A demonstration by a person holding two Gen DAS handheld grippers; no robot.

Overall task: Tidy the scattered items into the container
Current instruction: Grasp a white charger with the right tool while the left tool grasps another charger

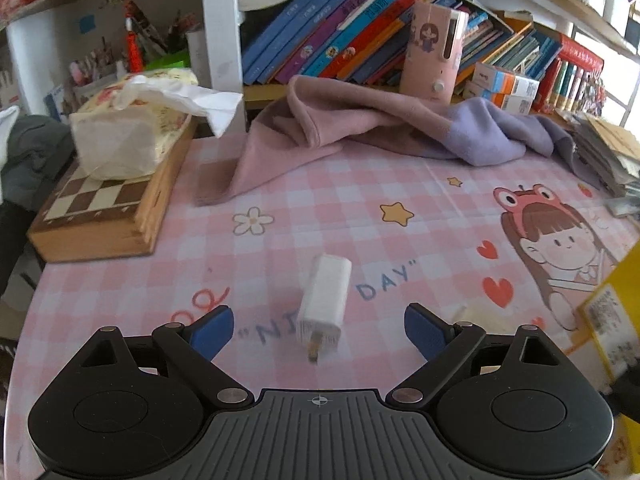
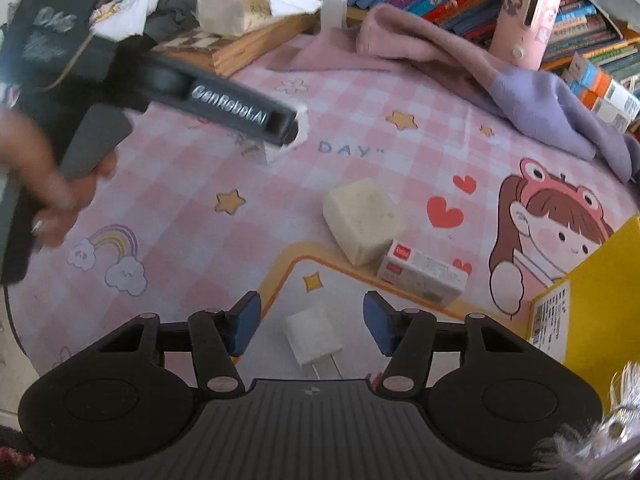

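A: What covers the tabletop (image 1: 328, 200)?
B: A pink checked cloth with stars and hearts.
A: And behind it?
B: A white shelf (image 1: 220, 28) packed with leaning books (image 1: 340, 28), in bright daylight.

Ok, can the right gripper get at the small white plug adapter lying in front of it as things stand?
Probably yes. The white plug adapter lies on the pink mat between the open jaws of the right gripper, with nothing over it. The small white box sits off to the side, clear of the jaws.

A tissue pack (image 1: 120, 136) sits on the chessboard box (image 1: 100, 216), left of the crumpled cloth (image 1: 360, 128).
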